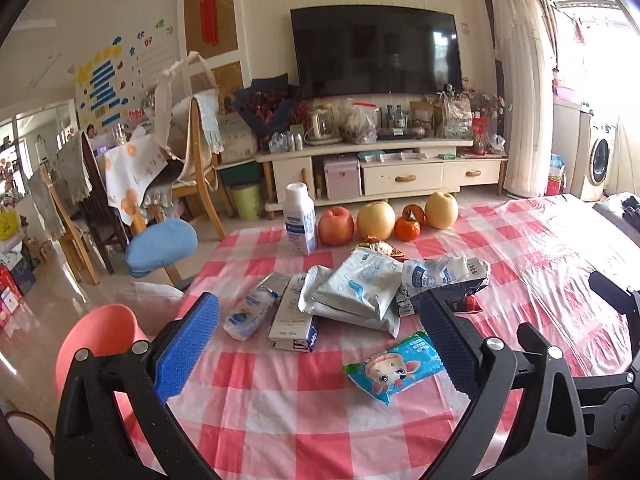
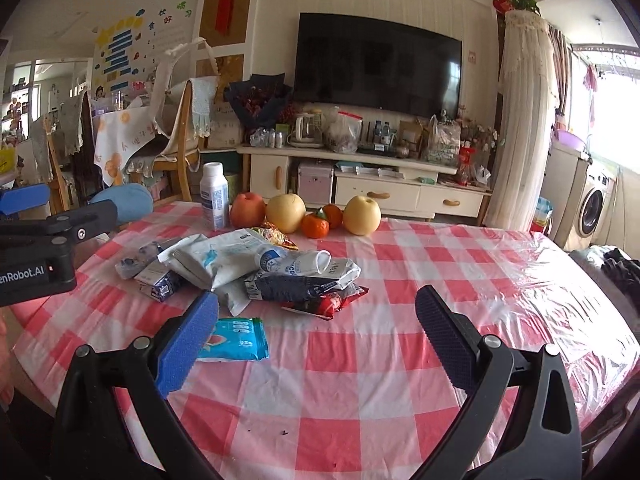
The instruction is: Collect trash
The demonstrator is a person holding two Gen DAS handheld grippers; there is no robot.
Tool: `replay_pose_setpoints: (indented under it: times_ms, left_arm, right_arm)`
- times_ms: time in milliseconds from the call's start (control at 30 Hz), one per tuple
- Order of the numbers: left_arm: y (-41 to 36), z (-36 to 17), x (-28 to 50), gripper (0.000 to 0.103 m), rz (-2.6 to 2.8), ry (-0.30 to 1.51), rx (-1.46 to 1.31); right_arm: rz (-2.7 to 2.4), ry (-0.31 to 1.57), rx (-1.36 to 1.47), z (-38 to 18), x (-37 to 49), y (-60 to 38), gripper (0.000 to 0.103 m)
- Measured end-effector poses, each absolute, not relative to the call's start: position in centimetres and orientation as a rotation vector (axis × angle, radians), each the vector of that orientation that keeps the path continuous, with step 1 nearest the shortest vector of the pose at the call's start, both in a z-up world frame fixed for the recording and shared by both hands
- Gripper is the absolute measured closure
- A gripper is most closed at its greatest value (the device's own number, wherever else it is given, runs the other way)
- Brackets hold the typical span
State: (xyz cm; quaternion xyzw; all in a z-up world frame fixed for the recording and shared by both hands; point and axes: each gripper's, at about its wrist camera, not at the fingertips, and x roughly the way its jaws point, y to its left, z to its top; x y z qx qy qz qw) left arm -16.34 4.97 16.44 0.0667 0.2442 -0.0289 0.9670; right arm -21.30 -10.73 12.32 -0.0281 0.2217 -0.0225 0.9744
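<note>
Your left gripper (image 1: 320, 344) and right gripper (image 2: 316, 344) hold jaws spread, empty. Crinkled wrappers (image 1: 356, 292) heap mid-counter (image 2: 360, 360), before the round fruit (image 2: 286, 212). Only the left view shows a pink bin (image 1: 100, 336) beside them.

one bottle (image 1: 299, 220), one apple (image 1: 336, 225), two pears (image 1: 376, 220) (image 1: 441, 210), two tangerines (image 1: 407, 228) (image 1: 413, 213), one blue wipes pack (image 1: 394, 366)

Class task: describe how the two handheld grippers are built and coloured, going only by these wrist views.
Both the left gripper and the right gripper have black plastic frames with silver screws. Each carries one bright blue ribbed pad and one dark navy one on its fingers. The left gripper's body, seen from the right wrist, bears white "enRobot.AI" lettering.
</note>
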Motion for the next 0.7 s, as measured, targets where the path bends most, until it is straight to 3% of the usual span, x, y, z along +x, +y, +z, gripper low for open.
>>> replay_pose_setpoints:
  times_ms: [700]
  left_arm:
    - [6.3,16.5,-17.2,0.005,-0.044,0.488,0.127]
  right_arm:
    - [-0.037,0.416,-0.112,11.8,-22.6,-9.8,0.004]
